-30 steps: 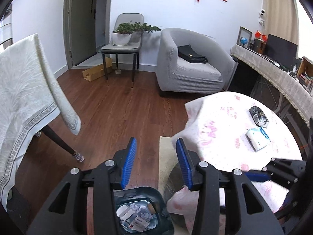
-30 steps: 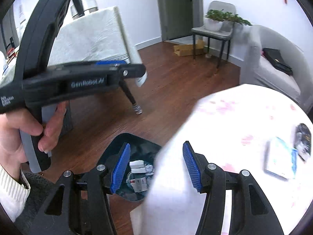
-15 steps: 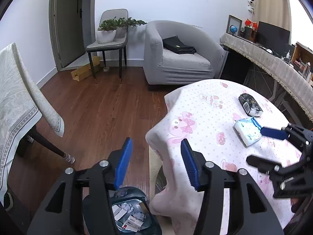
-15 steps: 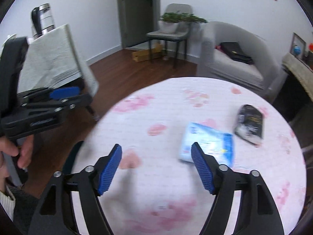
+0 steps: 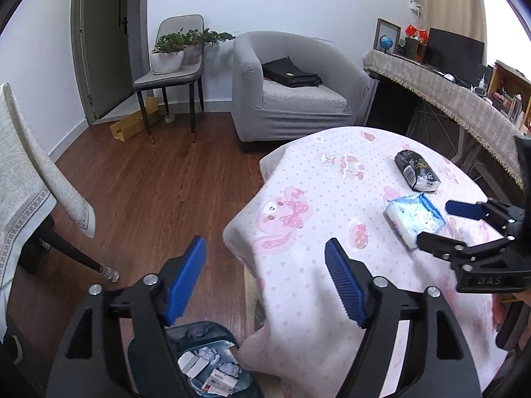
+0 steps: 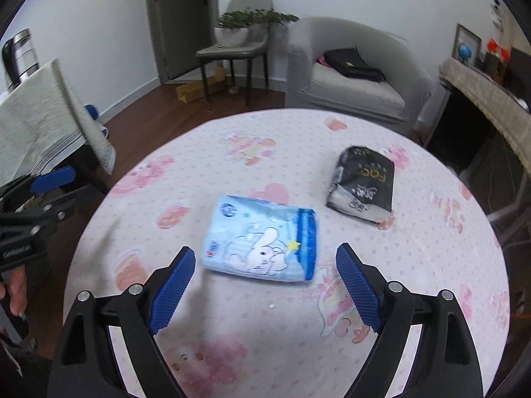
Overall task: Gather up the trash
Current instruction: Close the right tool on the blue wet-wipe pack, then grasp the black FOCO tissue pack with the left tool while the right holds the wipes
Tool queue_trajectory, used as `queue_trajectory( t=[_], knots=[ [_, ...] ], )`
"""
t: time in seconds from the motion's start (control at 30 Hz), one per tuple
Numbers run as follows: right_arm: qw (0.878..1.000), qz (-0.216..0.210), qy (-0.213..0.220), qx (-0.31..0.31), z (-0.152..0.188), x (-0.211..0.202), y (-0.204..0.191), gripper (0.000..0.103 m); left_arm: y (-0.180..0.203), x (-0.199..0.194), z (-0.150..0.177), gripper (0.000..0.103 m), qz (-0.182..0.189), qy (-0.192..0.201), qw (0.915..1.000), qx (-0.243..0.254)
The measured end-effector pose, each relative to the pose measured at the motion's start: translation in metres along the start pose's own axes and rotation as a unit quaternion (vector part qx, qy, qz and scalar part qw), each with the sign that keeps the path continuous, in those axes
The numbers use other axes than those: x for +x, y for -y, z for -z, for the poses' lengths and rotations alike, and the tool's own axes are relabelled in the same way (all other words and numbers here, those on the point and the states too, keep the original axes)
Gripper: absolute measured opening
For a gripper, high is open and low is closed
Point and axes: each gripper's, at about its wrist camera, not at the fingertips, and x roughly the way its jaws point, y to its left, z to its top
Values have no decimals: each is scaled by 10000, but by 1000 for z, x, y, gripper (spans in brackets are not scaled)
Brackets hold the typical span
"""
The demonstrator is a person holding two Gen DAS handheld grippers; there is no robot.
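on the round bench (image 6: 431, 265) with its pink-printed cloth lie two packs: a light blue tissue pack (image 6: 262, 238) with a rabbit on it near the middle, and a black pack (image 6: 363, 184) just beyond it toward the grey armchair (image 5: 298, 93), the two apart from each other. the right tongs (image 6: 262, 285) hang over the bench on the near side of the blue tissue pack, their blue pads spreading wider, with nothing between them and no contact with the pack. the left tongs (image 5: 265, 282) sit off the bench edge that lies farthest from the black pack, over the wood floor (image 5: 159, 179); their pads are also spreading and hold nothing. below the left tongs, beside the hanging cloth of the bench, stands a dark trash bin (image 5: 212, 364) with crumpled paper and small cartons inside. in the left wrist view the right tongs show at the blue tissue pack's near end.
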Motion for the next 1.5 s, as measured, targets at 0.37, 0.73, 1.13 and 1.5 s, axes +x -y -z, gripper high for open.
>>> queue_trajectory(
  t=[0.37,0.73,1.13,1.5],
  knots=[
    [9997,120,-229,42,-6,23,-10,89,11,8,-7,81,116,56,9999,-29],
    [9998,-44,130,166,-12,-6,40,73,48,20,-32,89,178,195,9993,259],
    [9916,-4,384,1233,1,-27,153,74,125,44,-49,89,406,-383,9964,642],
    [9868,-101,498,1537,14,-36,192,74,194,88,-67,89,590,-856,9878,1163]
  ],
)
